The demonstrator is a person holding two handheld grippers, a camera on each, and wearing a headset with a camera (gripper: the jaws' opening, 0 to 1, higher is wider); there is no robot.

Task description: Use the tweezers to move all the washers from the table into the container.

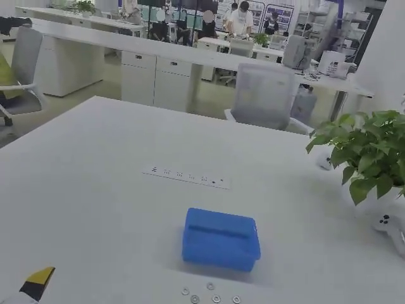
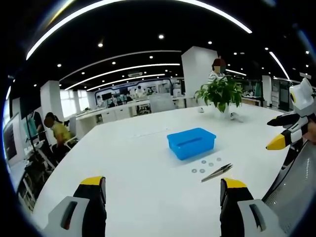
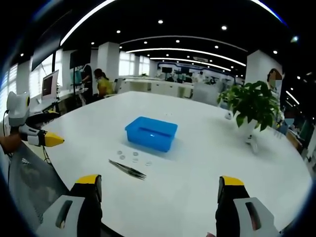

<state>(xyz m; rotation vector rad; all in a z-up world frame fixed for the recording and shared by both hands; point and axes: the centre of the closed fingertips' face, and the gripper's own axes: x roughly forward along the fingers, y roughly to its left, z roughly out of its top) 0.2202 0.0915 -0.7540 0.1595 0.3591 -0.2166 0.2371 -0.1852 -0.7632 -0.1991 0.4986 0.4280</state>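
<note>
A blue container [image 1: 221,239] stands on the white table [image 1: 95,190], with several small washers [image 1: 211,287] lying loose just in front of it. In the left gripper view the container [image 2: 191,142], washers [image 2: 205,166] and metal tweezers [image 2: 217,172] lie well ahead of my left gripper [image 2: 162,185], which is open and empty. My right gripper [image 3: 159,181] is also open and empty, short of the tweezers [image 3: 127,169], washers [image 3: 132,156] and container [image 3: 151,133]. A yellow and black fingertip [image 1: 39,280] pokes in at the head view's lower left corner.
A potted plant [image 1: 367,149] and a small white object [image 1: 389,225] sit at the table's right side. A flush power strip [image 1: 186,177] lies beyond the container. An office chair [image 1: 264,95] stands at the far edge, and people work at desks behind.
</note>
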